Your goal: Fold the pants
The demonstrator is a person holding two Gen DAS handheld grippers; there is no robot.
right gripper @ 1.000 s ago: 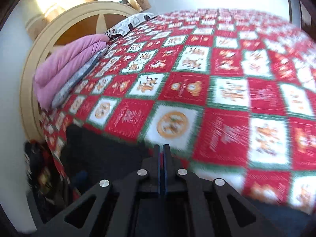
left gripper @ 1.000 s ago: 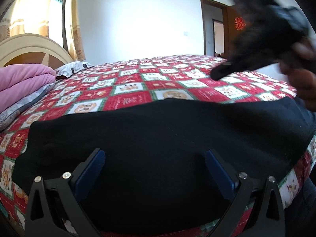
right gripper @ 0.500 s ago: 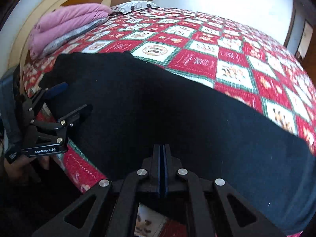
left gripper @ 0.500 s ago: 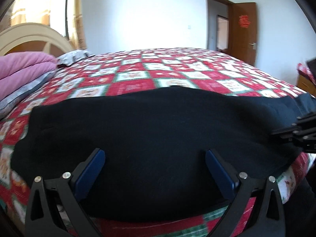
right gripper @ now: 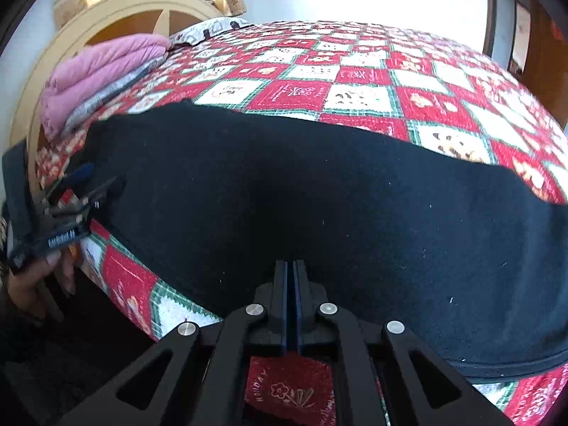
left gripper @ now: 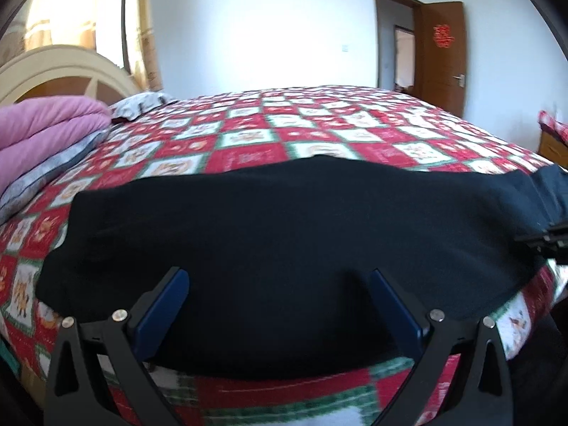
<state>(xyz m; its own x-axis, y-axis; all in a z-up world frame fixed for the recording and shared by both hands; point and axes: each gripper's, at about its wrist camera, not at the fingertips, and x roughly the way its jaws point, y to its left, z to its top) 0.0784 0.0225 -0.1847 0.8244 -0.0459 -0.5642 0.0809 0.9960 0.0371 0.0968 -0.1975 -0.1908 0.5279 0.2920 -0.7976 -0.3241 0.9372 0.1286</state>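
Observation:
Black pants lie flat across the near edge of a bed with a red, white and green patchwork quilt. They also fill the right wrist view. My left gripper is open, its blue-padded fingers spread just above the pants' near edge, holding nothing. My right gripper is shut with its fingers pressed together, at the pants' near edge; no cloth shows between them. The right gripper shows at the far right of the left wrist view. The left gripper shows at the left of the right wrist view.
A folded pink duvet and a patterned pillow lie at the bed's head by a cream headboard. A brown door stands open in the far wall. A wooden cabinet is at the right.
The right gripper swung down from above the bed to the pants' near edge, staying shut. The left gripper drew back slightly and stayed open. The pants have not moved.

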